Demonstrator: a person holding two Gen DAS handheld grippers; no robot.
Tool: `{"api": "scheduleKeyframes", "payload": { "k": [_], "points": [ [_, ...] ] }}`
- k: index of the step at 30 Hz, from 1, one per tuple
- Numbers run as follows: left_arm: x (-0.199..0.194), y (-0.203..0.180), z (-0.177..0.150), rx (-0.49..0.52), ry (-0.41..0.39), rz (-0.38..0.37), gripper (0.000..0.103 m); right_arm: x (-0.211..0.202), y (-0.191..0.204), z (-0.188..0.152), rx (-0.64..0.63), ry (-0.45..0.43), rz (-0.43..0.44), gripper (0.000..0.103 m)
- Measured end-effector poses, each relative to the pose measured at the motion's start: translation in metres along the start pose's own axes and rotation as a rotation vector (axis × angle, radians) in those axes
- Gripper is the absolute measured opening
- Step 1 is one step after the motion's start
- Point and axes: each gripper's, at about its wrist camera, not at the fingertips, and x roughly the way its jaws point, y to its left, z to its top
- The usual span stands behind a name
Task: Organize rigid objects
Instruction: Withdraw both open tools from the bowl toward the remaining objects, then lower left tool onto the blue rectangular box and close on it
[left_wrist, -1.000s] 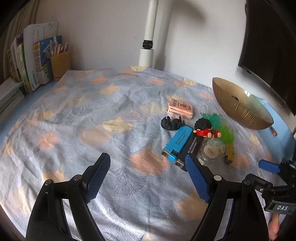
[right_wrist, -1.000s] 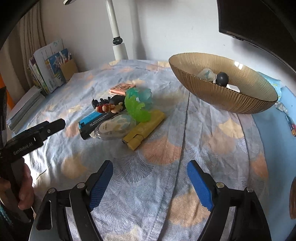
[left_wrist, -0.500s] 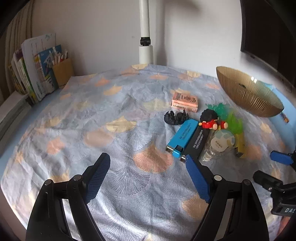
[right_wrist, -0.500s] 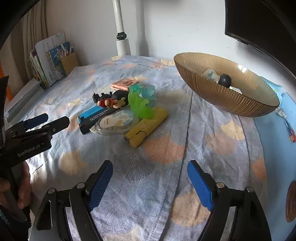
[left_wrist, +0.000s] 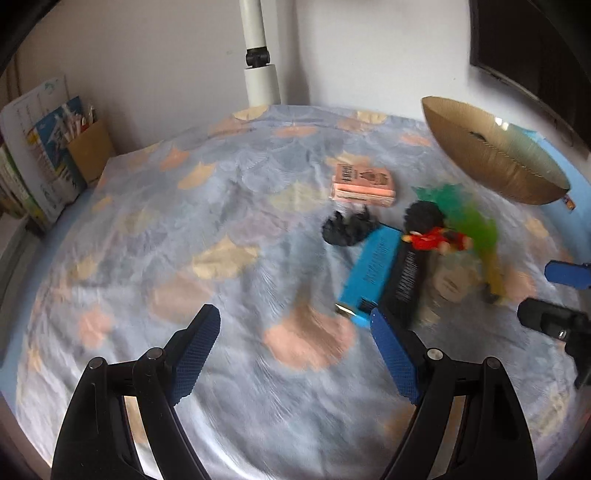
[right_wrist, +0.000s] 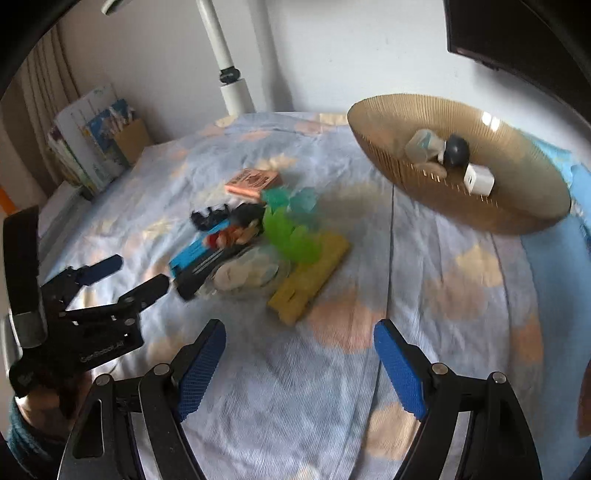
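A heap of small objects lies mid-table: a pink box, a black figure, a blue lighter, a black lighter, a red doll, a green toy, a yellow lighter and a clear tape dispenser. My left gripper hangs open just short of the lighters, nothing between its fingers. My right gripper is open and empty, in front of the yellow lighter. A gold bowl at the right holds a white charger, a dark ball and a clear case.
A white lamp post rises at the back. Books and a cardboard pen holder stand at the back left. A dark monitor hangs at the upper right. The patterned cloth lies bare on the left half.
Both views have shifted and blurred: the left gripper has rolled and slid toward the heap, and the right gripper has risen slightly, now showing the bowl's contents. Jaws unchanged.
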Motion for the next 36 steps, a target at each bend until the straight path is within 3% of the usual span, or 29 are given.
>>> {"api": "scheduleKeyframes", "payload": {
  "k": [3, 5, 12, 16, 20, 24, 26, 28, 36],
  "points": [
    [0.006, 0.000, 0.004, 0.017, 0.011, -0.044, 0.082, 0.018, 0.006, 0.006, -0.002, 0.059, 0.007, 0.068],
    [0.013, -0.006, 0.004, 0.048, 0.043, -0.060, 0.082, 0.028, 0.007, 0.005, 0.012, 0.085, 0.020, 0.066],
    [0.019, -0.016, 0.009, 0.075, 0.051, -0.105, 0.077, 0.037, 0.013, 0.002, -0.047, 0.044, -0.126, 0.059],
    [0.022, -0.025, 0.015, 0.092, 0.053, -0.132, 0.068, 0.026, -0.003, -0.002, -0.002, 0.024, -0.138, 0.037],
    [0.026, -0.031, 0.020, 0.094, 0.053, -0.159, 0.059, 0.022, -0.020, -0.003, 0.034, 0.019, -0.200, 0.037],
    [0.029, -0.033, 0.024, 0.086, 0.052, -0.180, 0.049, 0.020, -0.033, 0.001, 0.077, 0.022, -0.148, 0.038],
    [0.026, -0.037, 0.023, 0.097, 0.036, -0.184, 0.027, 0.021, -0.029, 0.004, 0.070, 0.034, -0.082, 0.041],
    [0.025, -0.038, 0.022, 0.097, 0.028, -0.184, 0.025, 0.021, -0.022, 0.005, 0.044, 0.031, -0.085, 0.046],
    [0.019, -0.018, 0.013, -0.003, 0.045, -0.218, 0.022, 0.036, -0.011, 0.010, -0.003, 0.037, -0.154, 0.047]
  ]
}}
